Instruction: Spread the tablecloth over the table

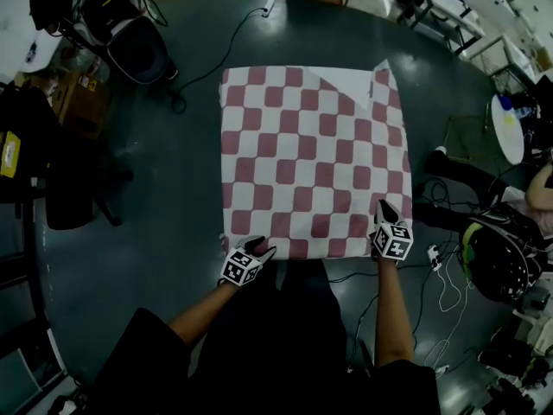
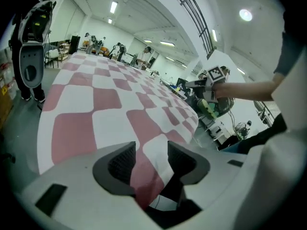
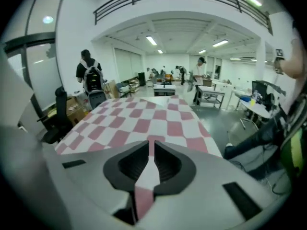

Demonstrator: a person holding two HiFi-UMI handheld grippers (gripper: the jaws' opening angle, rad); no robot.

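Two grippers sit at the near edge of the checked tablecloth [image 1: 311, 162] in the head view. The left gripper [image 1: 259, 253] is at the near left corner and the right gripper [image 1: 383, 207] is on the near right edge. The cloth hides the tabletop beneath it and lies mostly flat. Its far right corner [image 1: 359, 83] is folded back, white side up.

From the left gripper view, the fingers [image 2: 120, 164] stand apart. The hem lies loose between them, not pinched.

From the right gripper view, the fingers [image 3: 129, 164] are closed on a thin pinch of the hem, which runs taut toward the spread cloth.

My judgement of the risk is that only one side is gripped. A tug from the right hand would therefore skew the checks or drag the cloth toward the person. Too hard a tug could uncover the far edge and would not open the folded corner.
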